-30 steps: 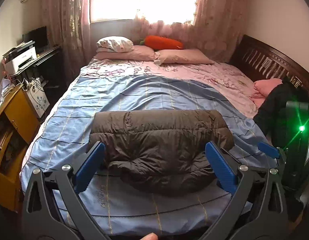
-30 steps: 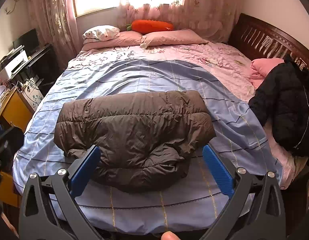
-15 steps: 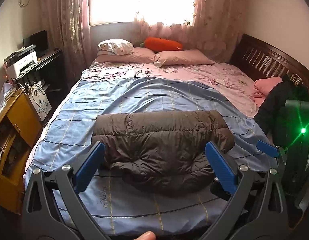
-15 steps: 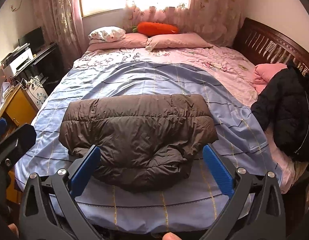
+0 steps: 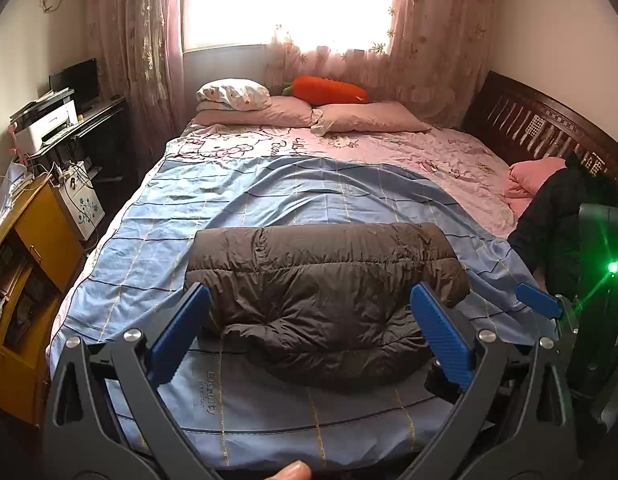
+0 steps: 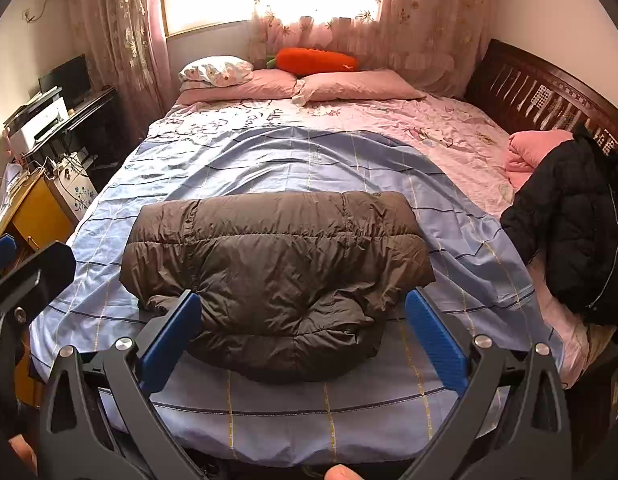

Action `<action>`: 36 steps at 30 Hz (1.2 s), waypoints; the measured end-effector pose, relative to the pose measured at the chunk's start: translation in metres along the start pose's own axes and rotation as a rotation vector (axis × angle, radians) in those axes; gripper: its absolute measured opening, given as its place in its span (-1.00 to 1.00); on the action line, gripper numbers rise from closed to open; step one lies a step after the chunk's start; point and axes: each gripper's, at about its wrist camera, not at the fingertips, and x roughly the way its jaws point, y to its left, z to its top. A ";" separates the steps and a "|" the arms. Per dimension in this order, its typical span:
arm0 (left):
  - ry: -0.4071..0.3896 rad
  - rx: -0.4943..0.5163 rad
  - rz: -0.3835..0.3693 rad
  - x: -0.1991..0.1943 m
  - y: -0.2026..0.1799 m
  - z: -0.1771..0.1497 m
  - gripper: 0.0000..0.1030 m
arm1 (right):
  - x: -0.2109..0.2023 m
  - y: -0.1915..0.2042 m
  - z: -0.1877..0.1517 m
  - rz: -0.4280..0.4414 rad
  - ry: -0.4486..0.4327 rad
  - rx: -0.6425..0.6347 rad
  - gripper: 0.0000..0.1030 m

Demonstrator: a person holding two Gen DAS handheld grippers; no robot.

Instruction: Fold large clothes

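A brown puffer jacket (image 5: 325, 292) lies folded into a compact bundle on the blue sheet (image 5: 269, 200) near the bed's foot; it also shows in the right wrist view (image 6: 277, 264). My left gripper (image 5: 309, 320) is open and empty, held above the bed's foot edge in front of the jacket. My right gripper (image 6: 301, 324) is open and empty too, just short of the jacket. The right gripper's tip shows at the right of the left wrist view (image 5: 537, 306); the left gripper's body shows at the left of the right wrist view (image 6: 25, 280).
A black jacket (image 6: 577, 232) is heaped on the bed's right side beside a pink bundle (image 6: 533, 152). Pillows (image 6: 349, 84) and an orange carrot plush (image 6: 317, 60) lie at the far end. A yellow cabinet (image 5: 29, 248) and a desk with a printer (image 5: 53, 124) stand left. The wooden bed frame (image 6: 549, 96) runs along the right.
Both grippers have drawn back and up a little from the bed, so the jacket sits slightly farther off. The jacket itself has not moved.
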 end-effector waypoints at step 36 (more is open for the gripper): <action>0.001 0.000 0.005 0.002 0.009 0.004 0.96 | -0.007 0.005 0.002 -0.003 -0.006 0.000 0.97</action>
